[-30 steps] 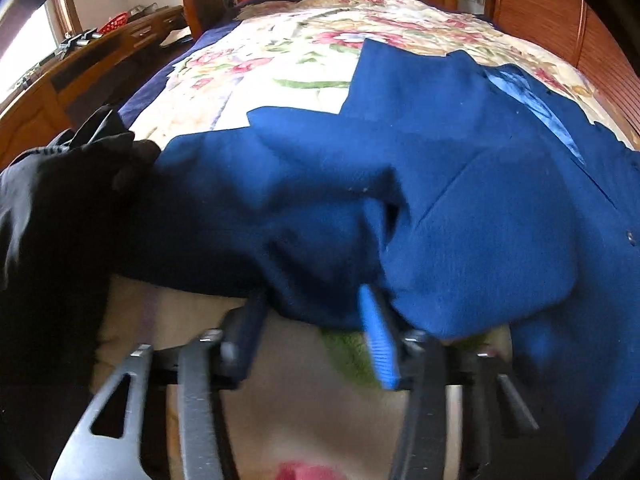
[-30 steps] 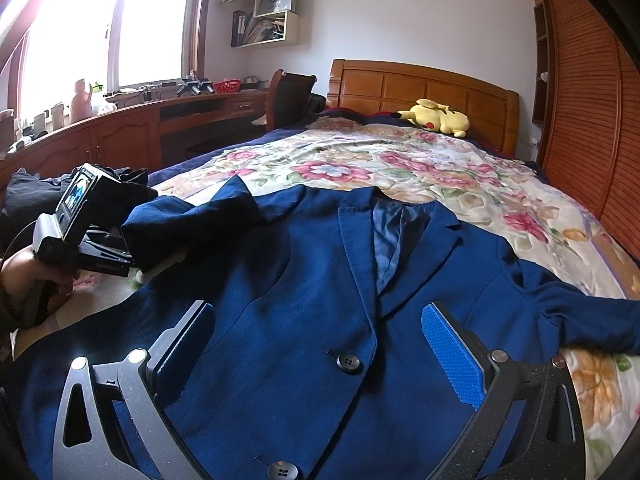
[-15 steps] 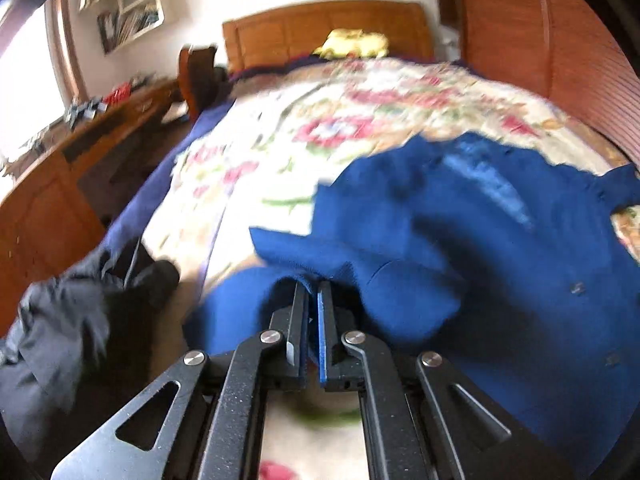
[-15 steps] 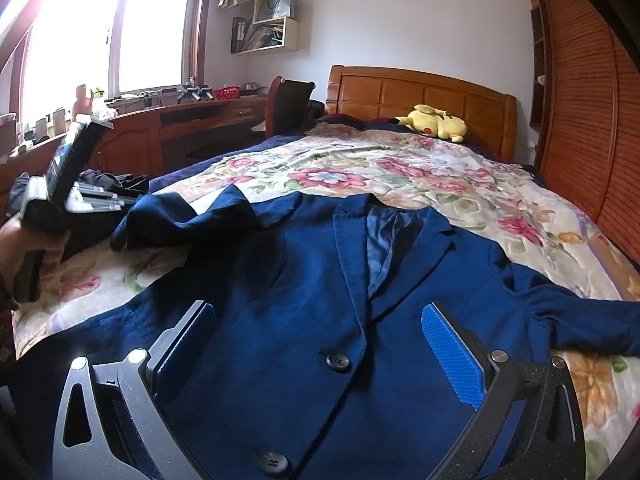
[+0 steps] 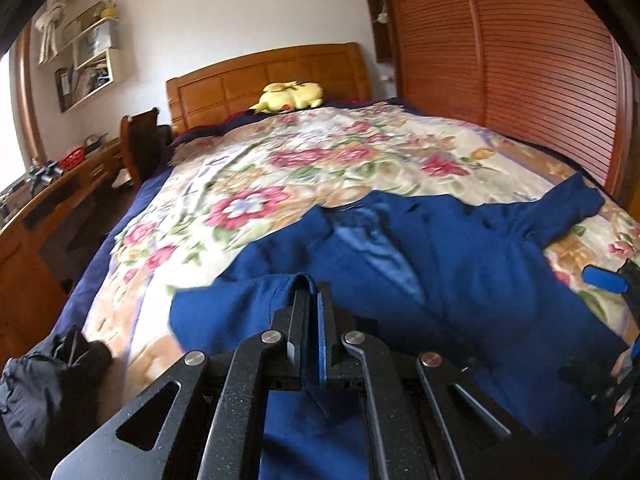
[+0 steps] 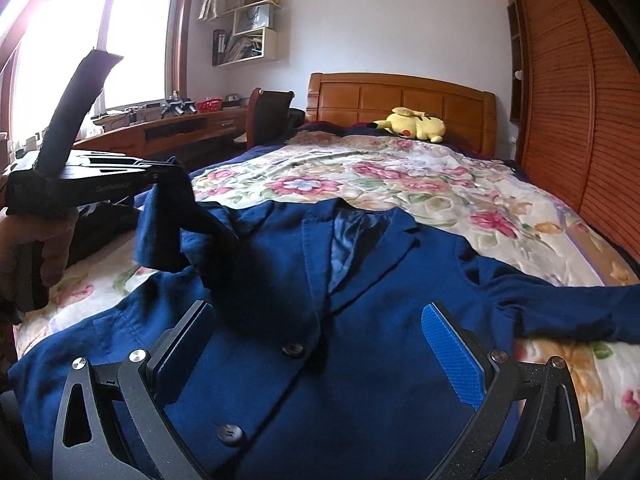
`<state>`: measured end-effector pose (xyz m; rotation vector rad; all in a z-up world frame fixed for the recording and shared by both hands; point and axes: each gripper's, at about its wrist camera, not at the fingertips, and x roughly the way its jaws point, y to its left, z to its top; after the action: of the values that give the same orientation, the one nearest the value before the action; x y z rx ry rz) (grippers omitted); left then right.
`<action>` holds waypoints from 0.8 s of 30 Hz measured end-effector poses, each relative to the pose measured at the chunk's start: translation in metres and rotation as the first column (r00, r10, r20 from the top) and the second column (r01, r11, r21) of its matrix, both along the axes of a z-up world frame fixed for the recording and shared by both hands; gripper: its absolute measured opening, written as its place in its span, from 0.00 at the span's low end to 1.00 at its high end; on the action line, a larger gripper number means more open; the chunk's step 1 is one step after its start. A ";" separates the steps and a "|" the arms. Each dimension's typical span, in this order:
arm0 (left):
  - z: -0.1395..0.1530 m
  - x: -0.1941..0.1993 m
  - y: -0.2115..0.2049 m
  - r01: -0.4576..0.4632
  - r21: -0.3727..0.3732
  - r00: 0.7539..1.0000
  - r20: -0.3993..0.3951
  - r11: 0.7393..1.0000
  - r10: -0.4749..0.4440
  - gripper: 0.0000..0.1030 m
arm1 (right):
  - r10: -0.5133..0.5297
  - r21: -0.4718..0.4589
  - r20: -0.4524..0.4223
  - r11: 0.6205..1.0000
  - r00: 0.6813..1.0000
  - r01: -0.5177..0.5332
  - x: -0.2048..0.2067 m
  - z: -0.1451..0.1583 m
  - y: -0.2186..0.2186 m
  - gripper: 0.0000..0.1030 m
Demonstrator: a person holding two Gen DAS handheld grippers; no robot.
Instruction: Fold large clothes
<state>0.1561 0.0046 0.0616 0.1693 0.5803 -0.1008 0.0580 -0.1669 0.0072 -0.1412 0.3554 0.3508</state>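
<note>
1. The left wrist view looks from low at the bed's foot, up its length toward the headboard (image 5: 266, 76), close over the blue blazer (image 5: 460, 264).
2. The right wrist view faces the same way, just above the blazer's buttoned front.
3. Both share blazer, floral bedspread (image 6: 400, 176), yellow plush toy (image 6: 412, 124) and headboard.

— How is the jacket (image 6: 380, 320) made up?
— Matt blue woven cloth is seen, with a shinier lining (image 6: 346, 240) at the collar and glossy dark plastic buttons (image 6: 294, 349).
— And the bedspread (image 6: 400, 184)?
— Soft flowered cloth, slightly creased.
— The headboard (image 6: 400, 96)?
— Polished wood; the slatted doors (image 6: 568, 100) are wood too.
— The right gripper (image 6: 320, 344)?
— Grainy matt black plastic, rough blue pads, bright metal pins.
</note>
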 end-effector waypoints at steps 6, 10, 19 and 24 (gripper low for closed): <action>0.010 0.002 -0.036 0.067 0.000 0.998 0.021 0.998 -0.067 0.04 | -0.023 0.010 0.003 1.000 1.000 0.023 -0.004 0.002 -0.012 1.00; 0.010 -0.003 -0.057 0.115 0.006 0.993 0.024 0.993 -0.115 0.04 | -0.035 0.020 0.005 0.999 0.999 0.035 -0.006 0.003 -0.018 1.00; -0.008 -0.021 -0.061 0.151 -0.042 0.988 -0.009 0.988 -0.152 0.14 | -0.046 0.014 0.000 0.999 0.999 0.046 -0.008 0.002 -0.024 1.00; -0.006 -0.036 -0.057 0.138 -0.039 0.989 0.051 0.990 -0.136 0.39 | -0.047 0.015 -0.001 0.999 0.999 0.047 -0.008 0.003 -0.025 1.00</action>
<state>0.1197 -0.0523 0.0554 0.1699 0.5182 -0.2416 0.0505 -0.1919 0.0106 -0.1178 0.3558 0.3075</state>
